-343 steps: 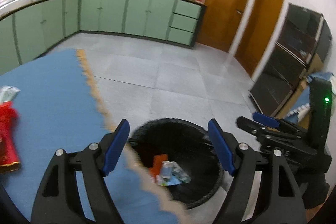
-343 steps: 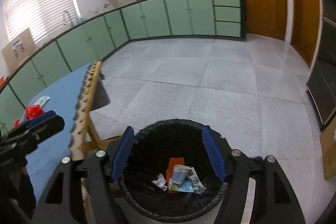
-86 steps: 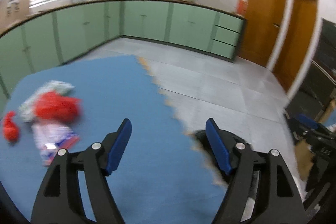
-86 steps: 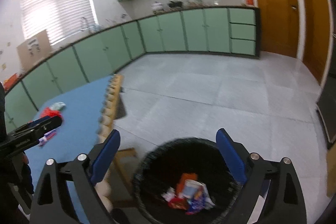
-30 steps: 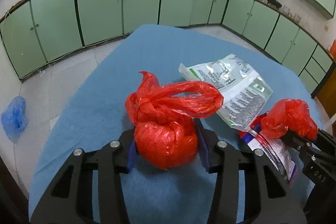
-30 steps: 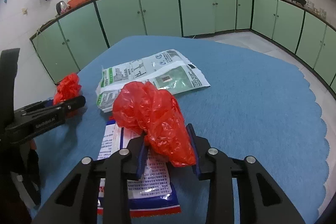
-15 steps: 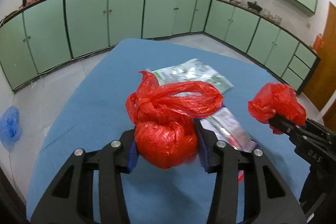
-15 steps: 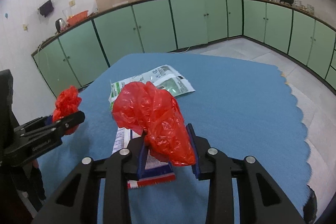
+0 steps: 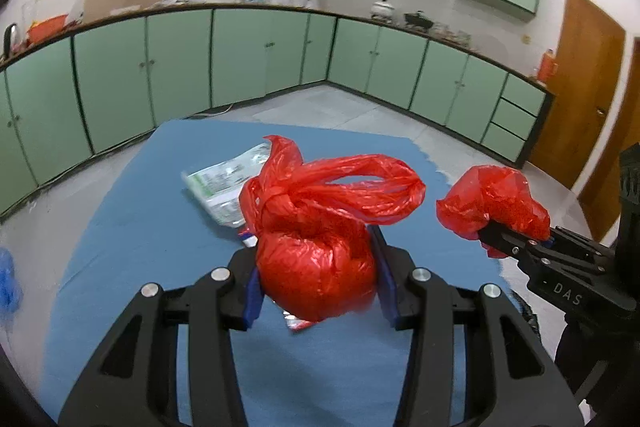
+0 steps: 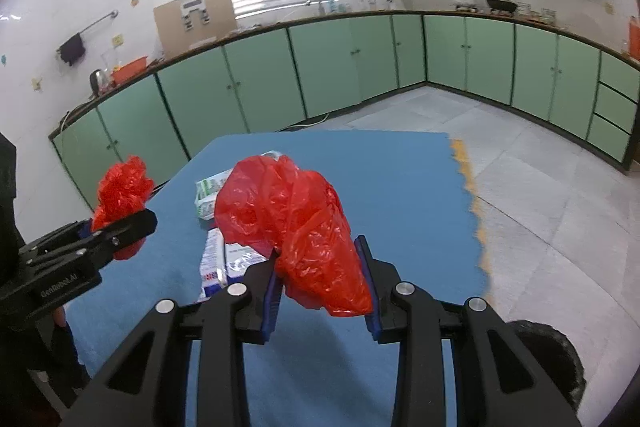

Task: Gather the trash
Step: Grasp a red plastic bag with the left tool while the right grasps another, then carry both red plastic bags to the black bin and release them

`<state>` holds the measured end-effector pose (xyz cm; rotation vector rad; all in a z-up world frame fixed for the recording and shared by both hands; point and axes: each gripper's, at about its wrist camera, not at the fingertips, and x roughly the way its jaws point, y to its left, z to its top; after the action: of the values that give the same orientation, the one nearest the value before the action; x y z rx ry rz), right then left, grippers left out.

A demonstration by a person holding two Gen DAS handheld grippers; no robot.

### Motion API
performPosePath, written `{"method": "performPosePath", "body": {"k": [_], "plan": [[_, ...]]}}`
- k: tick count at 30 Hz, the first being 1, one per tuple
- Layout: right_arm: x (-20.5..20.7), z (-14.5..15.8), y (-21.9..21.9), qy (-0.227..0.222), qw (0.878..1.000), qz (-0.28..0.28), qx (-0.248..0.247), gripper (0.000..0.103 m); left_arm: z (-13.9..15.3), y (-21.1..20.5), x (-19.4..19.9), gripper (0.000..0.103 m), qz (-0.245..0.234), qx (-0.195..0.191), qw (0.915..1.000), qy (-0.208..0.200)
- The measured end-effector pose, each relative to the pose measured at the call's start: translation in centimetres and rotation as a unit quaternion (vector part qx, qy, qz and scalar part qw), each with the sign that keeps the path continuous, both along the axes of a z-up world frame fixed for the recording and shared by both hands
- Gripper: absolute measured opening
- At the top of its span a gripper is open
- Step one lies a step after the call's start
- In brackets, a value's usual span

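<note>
My left gripper (image 9: 318,283) is shut on a knotted red plastic bag (image 9: 316,259) and holds it above the blue table (image 9: 152,227). My right gripper (image 10: 320,287) is shut on a crumpled red plastic bag (image 10: 292,223), also lifted off the table. The right gripper and its bag also show in the left wrist view (image 9: 492,207), and the left gripper's bag in the right wrist view (image 10: 122,195). A green-white wrapper (image 9: 224,183) and a white-blue-red packet (image 10: 224,263) lie on the table. The black trash bin (image 10: 548,363) stands on the floor at the right table edge.
Green cabinets (image 10: 360,67) line the walls under a worktop. Grey tiled floor (image 10: 560,187) lies right of the table's scalloped edge (image 10: 476,211). Wooden doors (image 9: 580,99) are at the far right. A blue item (image 9: 8,283) lies on the floor at the left.
Both grippers have lifted their red bags higher off the table and turned right, toward the table edge. The wrappers stay on the table and the bin's rim has come into the right wrist view.
</note>
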<state>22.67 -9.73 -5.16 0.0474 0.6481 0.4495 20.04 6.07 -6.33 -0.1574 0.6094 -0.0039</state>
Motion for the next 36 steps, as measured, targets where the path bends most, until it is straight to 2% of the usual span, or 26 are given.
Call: {"method": "performPosePath", "body": {"k": [12,20,28,36], "plan": [[-4.2,0.7,-8.5,-0.010,0.997,-0.072,-0.002,0.034,0.5,-6.6,-1.3,0.044,-0.066,0.009,0.9977,-0.013],[-6.0,0.3,-13.8,-0.010,0.992,-0.126,-0.003,0.034,-0.4,-11.6,-1.6,0.044,-0.129,0.011,0.9916,-0.009],[-8.1,-1.2,-19.4,0.005,0.983,-0.184,-0.012,0.034,-2.5,-18.6,-1.1,0.044,-0.208,0.009,0.9781,0.004],[-9.2,-3.8,-24.4,0.033,0.972,-0.232,-0.010,0.034,-5.8,-24.5,-0.5,0.044,-0.278,0.005,0.9599,0.036]]}}
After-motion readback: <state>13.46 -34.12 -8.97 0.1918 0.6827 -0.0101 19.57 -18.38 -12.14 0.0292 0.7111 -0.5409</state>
